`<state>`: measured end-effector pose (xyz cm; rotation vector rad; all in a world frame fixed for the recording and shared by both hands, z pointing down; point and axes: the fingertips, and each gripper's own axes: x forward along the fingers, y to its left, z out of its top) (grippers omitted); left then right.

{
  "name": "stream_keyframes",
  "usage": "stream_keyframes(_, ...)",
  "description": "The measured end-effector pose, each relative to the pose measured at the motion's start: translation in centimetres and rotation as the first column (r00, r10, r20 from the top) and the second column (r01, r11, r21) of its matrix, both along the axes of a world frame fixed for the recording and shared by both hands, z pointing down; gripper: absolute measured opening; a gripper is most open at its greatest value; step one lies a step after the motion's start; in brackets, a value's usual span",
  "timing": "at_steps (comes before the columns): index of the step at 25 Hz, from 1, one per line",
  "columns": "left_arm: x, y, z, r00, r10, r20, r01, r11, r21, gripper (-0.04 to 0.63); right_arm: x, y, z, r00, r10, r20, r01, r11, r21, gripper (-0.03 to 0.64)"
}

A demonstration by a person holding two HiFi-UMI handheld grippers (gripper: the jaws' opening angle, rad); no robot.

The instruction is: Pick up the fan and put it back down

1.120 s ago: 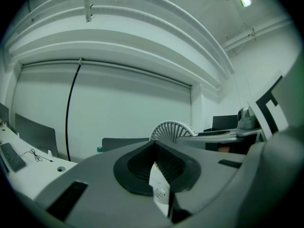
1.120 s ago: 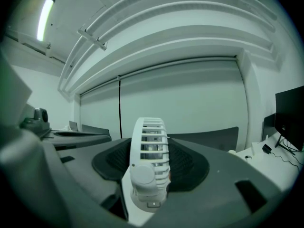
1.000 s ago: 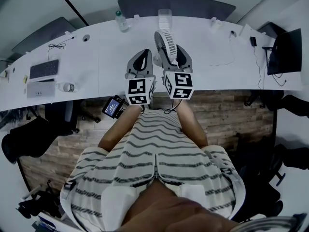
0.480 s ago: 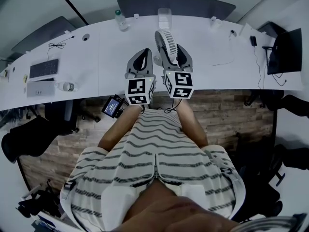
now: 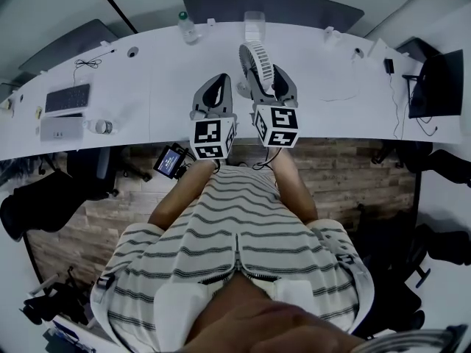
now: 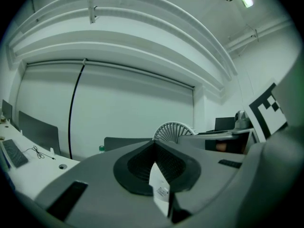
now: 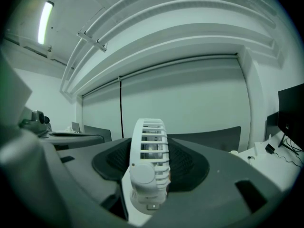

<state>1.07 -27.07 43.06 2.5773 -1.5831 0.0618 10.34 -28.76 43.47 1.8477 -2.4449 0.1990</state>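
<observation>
Both tongs were held side by side just ahead of the person's striped shirt, over the near edge of the white desk. On the left tongs the dark ribbed pads were pressed together with nothing between them. The jaws of the right tongs were clamped on the lower body of the small white fan. It stood upright and edge-on between the pads, its slatted cage rising above them. From the left gripper view the round cage showed just beside the closed left jaws. Whether the fan's foot touched the desk could not be told.

Farther along the desk, a keyboard lay well off to the left. At the far edge, a bottle stood left of the fan, and a clear container stood straight behind it. A dark monitor sat at the far right.
</observation>
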Motion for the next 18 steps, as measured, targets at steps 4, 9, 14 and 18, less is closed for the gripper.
stream_keyframes(4,-0.1,0.1,0.2,1.0,-0.005,0.003,0.005,1.0,-0.002,0.008,0.5,-0.7,0.3,1.0,-0.019,-0.025,0.019,1.0,0.002,0.224)
stream_keyframes(9,-0.4,0.2,0.4,1.0,-0.015,0.012,0.015,1.0,-0.004,0.008,1.5,-2.0,0.6,0.996,-0.049,-0.071,0.05,0.999,0.015,0.224)
stream_keyframes(14,-1.2,0.1,0.4,0.999,-0.03,0.017,0.03,1.0,-0.005,0.008,1.2,-3.8,1.5,0.985,-0.133,-0.113,0.136,0.991,0.017,0.223)
stream_keyframes(18,-2.2,-0.1,0.7,0.999,-0.049,0.019,0.049,0.999,-0.011,0.008,0.2,-5.2,3.2,0.97,-0.208,-0.124,0.208,0.978,-0.012,0.223)
